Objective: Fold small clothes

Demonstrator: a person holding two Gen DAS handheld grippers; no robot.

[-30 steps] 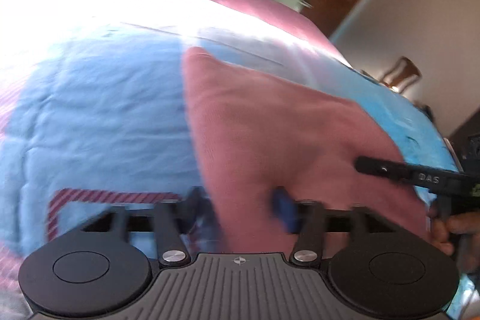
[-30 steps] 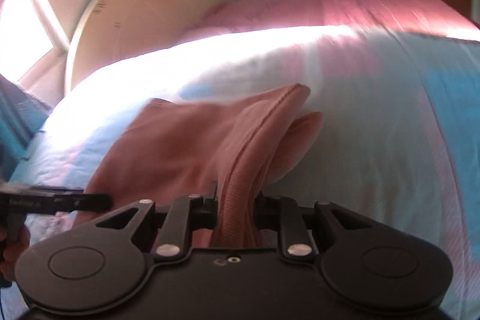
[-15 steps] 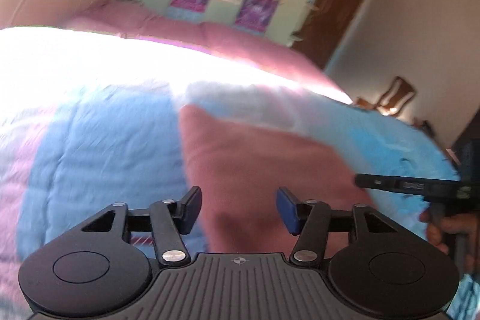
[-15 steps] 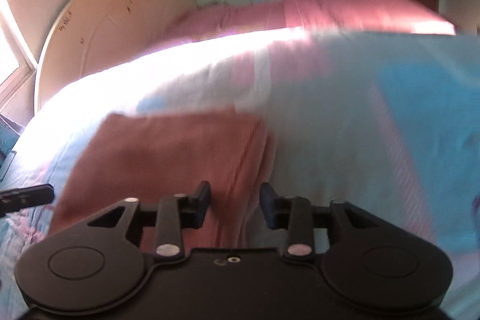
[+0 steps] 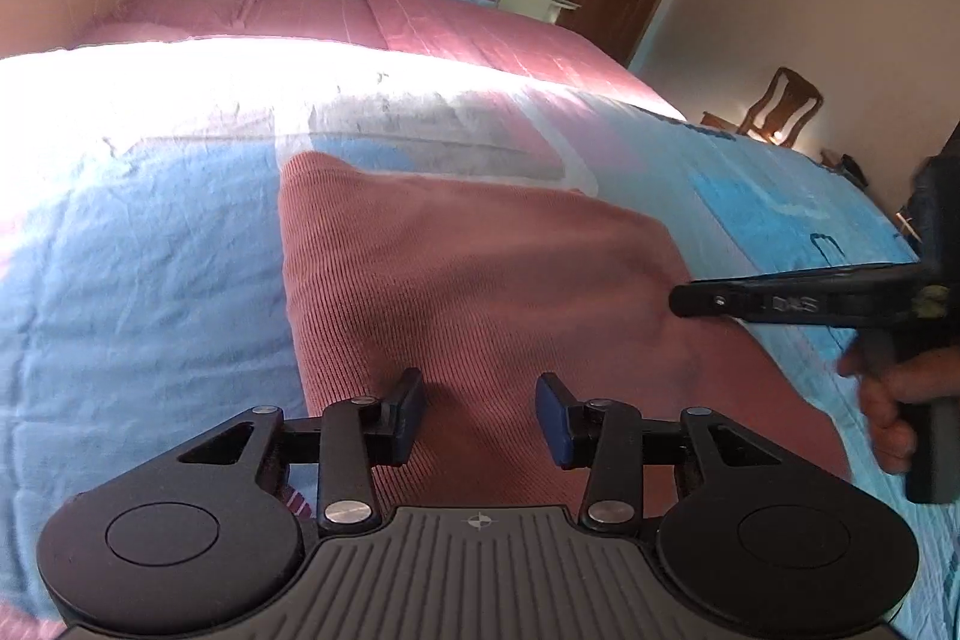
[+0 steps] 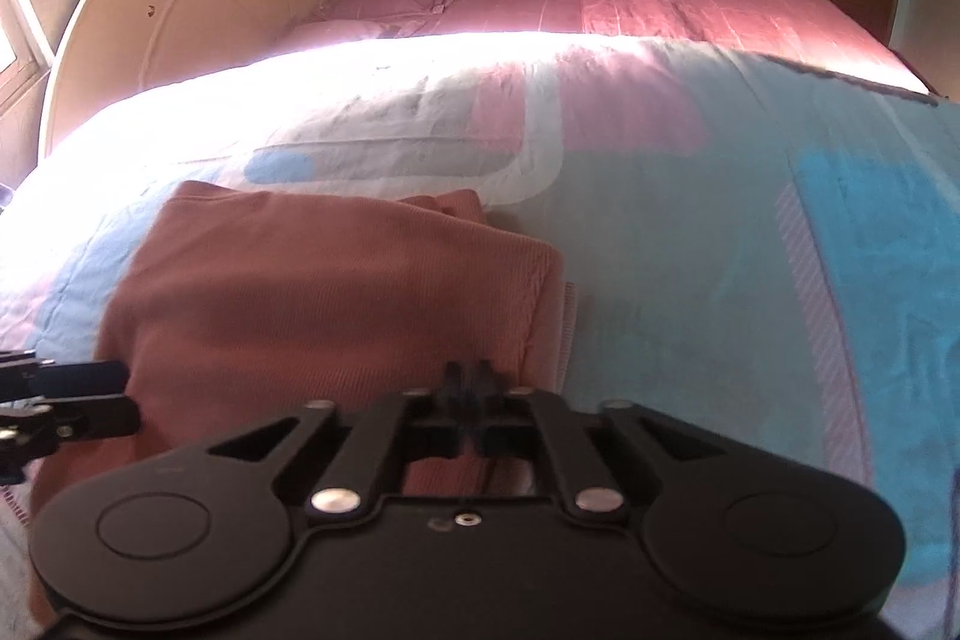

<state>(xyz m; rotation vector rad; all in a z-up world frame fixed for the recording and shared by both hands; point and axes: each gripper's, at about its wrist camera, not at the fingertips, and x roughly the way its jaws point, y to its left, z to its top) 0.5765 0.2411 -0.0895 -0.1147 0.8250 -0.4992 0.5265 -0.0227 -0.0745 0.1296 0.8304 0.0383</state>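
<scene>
On the bed: a folded pink garment (image 5: 480, 280) lies flat on the blue-and-pink quilt (image 5: 138, 244).
Left gripper (image 5: 480, 415): fingers spread wide, hovering over the garment's near edge, nothing held.
Right gripper (image 6: 474, 388): fingers pressed together, nothing visibly between them, low over the garment's near right corner.
Layers: 2 edges show at the garment's right side.
Far side: a pink bedspread (image 6: 660, 1) and a wooden chair (image 5: 774, 106).

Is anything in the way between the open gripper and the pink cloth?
No. The left gripper hangs open right over the folded, ribbed pink cloth on the blue patterned bedspread, with nothing visible between them. The right gripper, jaws together, sits at the cloth's near edge.
</scene>
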